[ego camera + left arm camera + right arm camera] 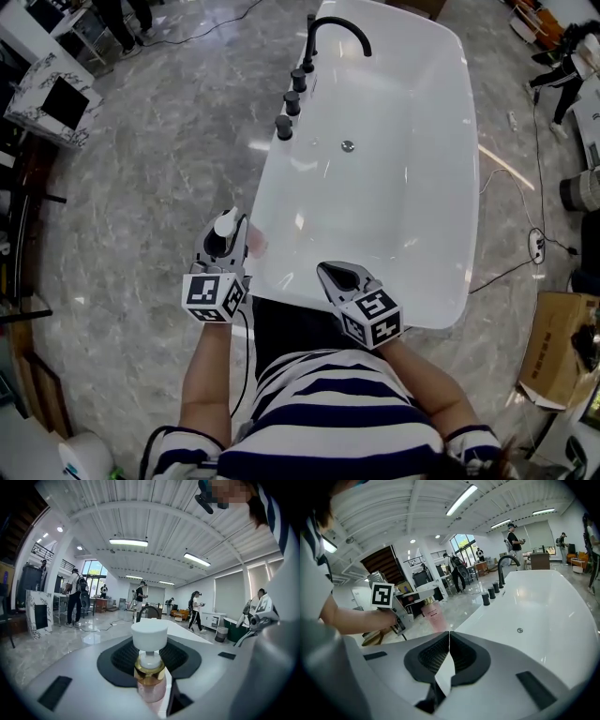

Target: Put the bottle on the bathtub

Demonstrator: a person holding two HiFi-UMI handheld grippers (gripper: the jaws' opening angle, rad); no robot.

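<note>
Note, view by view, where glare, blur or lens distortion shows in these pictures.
Head view: bright glare streaks the bathtub and glossy floor; edges bowed by the lens. Left gripper view: the bottle looks soft, close to the lens; corners dark. Right gripper view: ceiling lamp blown out, corners dark.

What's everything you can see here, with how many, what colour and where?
bathtub: one, white, centre
faucet: one, black, far end of the tub's left rim
knobs: three, black, in a row on the left rim
drain: one, metallic, tub bottom
bottle: one, pink with gold collar and white cap, at the tub's near left corner
cardboard box: one, brown, floor at right
left gripper: one, grey, shut on the bottle
right gripper: one, grey, shut, empty, at the near rim
</note>
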